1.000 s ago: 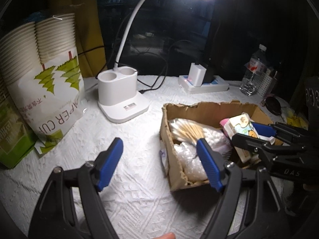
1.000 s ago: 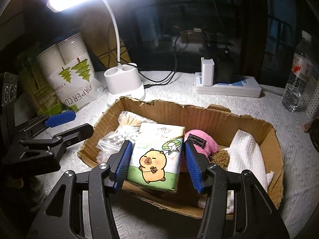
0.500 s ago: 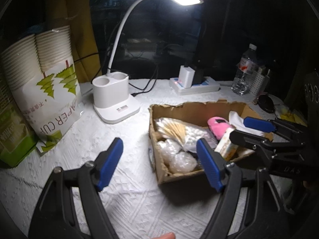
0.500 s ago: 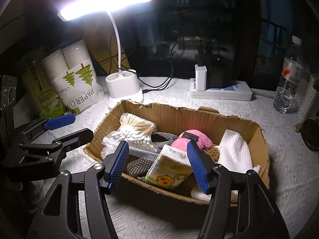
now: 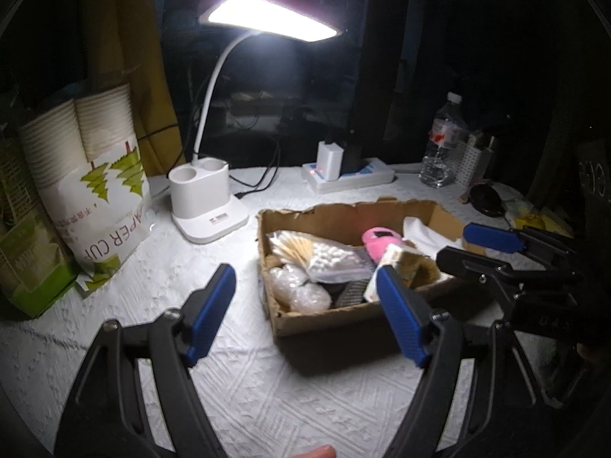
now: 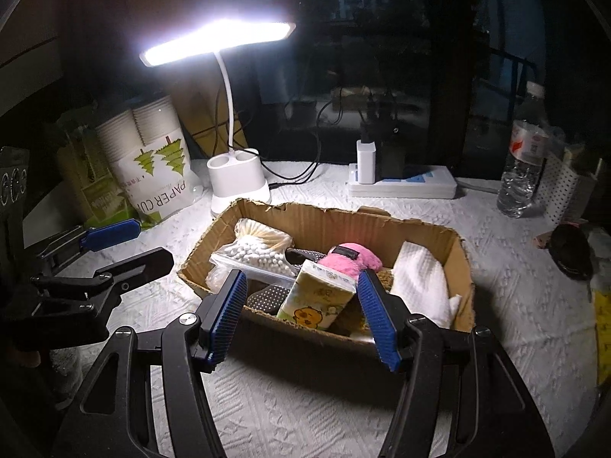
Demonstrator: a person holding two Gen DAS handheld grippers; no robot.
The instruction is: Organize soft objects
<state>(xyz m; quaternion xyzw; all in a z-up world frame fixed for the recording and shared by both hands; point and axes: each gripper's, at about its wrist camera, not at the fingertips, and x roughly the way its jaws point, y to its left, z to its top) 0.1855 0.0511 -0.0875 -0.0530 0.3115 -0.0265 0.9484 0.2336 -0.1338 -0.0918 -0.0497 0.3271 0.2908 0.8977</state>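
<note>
A torn cardboard box (image 6: 324,217) stands on the white tablecloth. Inside lie a tissue pack with a cartoon animal (image 6: 317,297), a pink plush (image 6: 349,257), a white cloth (image 6: 418,278) and a bag of cotton swabs (image 6: 259,252). My right gripper (image 6: 301,286) hangs open in front of the box's near wall, above the tissue pack and clear of it. In the left wrist view the box (image 5: 343,212) sits ahead and to the right. My left gripper (image 5: 303,278) is open and holds nothing, off the box's left near corner.
A lit white desk lamp (image 5: 206,206) stands behind the box. A pack of paper cups (image 5: 95,175) and a green carton (image 5: 26,263) are at the left. A power strip (image 6: 404,187) and a water bottle (image 6: 523,175) stand at the back right. A dark round object (image 6: 571,252) lies at the right.
The tissue pack stood between my right pads a second ago and now lies tilted in the box. Both grippers have drawn back and risen away from the box.
</note>
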